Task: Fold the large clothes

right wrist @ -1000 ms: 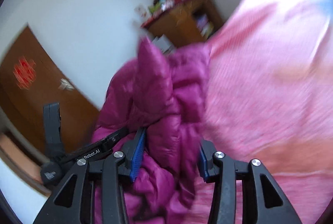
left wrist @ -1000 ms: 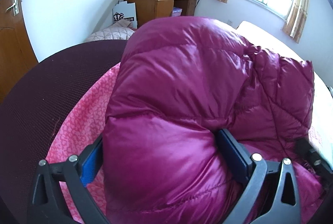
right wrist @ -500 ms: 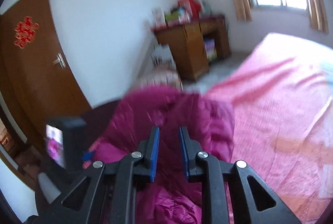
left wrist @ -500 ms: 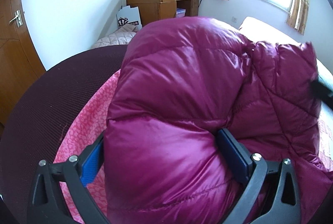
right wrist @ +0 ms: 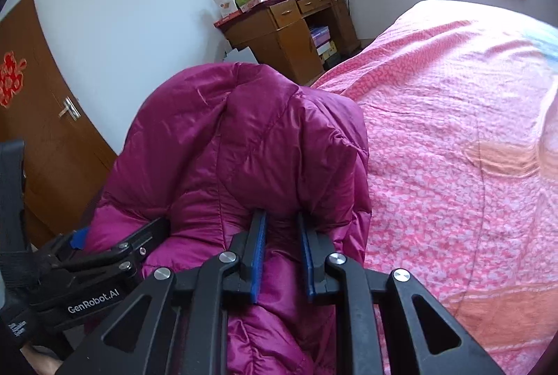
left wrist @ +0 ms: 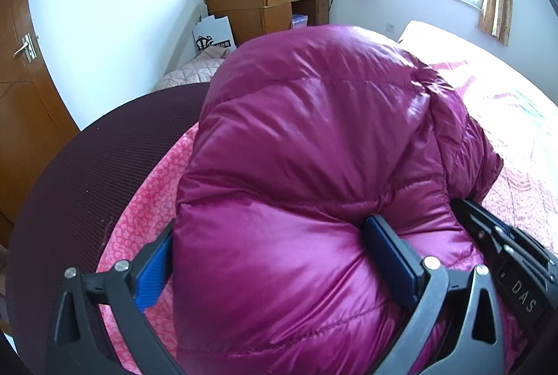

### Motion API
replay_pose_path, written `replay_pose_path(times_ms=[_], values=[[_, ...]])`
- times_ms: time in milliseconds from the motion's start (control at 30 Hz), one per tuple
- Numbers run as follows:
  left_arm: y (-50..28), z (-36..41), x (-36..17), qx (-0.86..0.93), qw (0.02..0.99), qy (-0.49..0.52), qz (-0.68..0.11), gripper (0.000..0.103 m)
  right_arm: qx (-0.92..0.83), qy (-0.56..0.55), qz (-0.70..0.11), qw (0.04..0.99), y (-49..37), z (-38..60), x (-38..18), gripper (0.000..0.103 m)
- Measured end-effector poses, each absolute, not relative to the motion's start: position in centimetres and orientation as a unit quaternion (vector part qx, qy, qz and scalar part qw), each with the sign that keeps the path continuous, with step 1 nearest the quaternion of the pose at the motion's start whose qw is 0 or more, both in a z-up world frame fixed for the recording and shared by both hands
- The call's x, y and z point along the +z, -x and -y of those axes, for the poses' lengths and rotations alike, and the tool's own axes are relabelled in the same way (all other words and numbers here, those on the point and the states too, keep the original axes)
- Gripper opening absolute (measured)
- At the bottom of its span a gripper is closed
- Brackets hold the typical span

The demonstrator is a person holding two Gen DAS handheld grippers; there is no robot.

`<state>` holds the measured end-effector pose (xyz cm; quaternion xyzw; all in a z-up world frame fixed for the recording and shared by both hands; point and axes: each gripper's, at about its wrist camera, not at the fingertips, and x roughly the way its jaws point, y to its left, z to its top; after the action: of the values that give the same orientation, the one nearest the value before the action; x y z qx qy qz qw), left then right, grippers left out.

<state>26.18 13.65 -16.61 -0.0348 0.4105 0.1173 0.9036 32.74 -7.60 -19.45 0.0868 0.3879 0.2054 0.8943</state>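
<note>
Fingers [left wrist: 390,256] of the left gripper [left wrist: 279,256] are spread wide and packed full with a fat roll of the magenta down jacket [left wrist: 314,144], blue pads pressed into the puffy fabric on either side. Over in the right wrist view, the right gripper [right wrist: 281,253] has its fingers nearly together, pinching a thinner bunch of that same jacket. Both tools sit side by side, the left one showing at the lower left of the right view. The jacket is bunched high, heaped at the near edge of the bed, over the pink patterned bedspread [right wrist: 453,137], with a dark maroon surface [left wrist: 104,158] to its left. Looks like mid-fold, both grips carrying a doubled section. Next call, I'd judge: lay the bundle down flat on the bedspread, keeping both edges level so the slippery fill doesn't spring apart, then let go and press it smooth.
</note>
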Motion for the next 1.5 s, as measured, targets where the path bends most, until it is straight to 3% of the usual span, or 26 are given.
replay_pose_path(times_ms=[567,767,1133,1500], values=[[-18.5,-13.1,-14.6,0.138,0.918,0.037,-0.37,0.103,0.194,-0.095,-0.339,0.916,-22.8,9.4,-16.5,0.025],[-14.1,-11.9,-13.3,0.137,0.927,0.002,-0.349,0.103,0.19,-0.081,-0.324,0.923,-19.6,10.4,-15.6,0.037],[-9.9,-9.5,-10.7,0.141,0.933,-0.004,-0.331,0.103,0.173,-0.093,-0.293,0.936,-13.3,13.8,-11.5,0.07],[-5.9,-8.2,-4.9,0.167,0.956,0.003,-0.242,0.103,0.144,-0.081,-0.193,0.967,-8.5,15.2,-5.0,0.075]])
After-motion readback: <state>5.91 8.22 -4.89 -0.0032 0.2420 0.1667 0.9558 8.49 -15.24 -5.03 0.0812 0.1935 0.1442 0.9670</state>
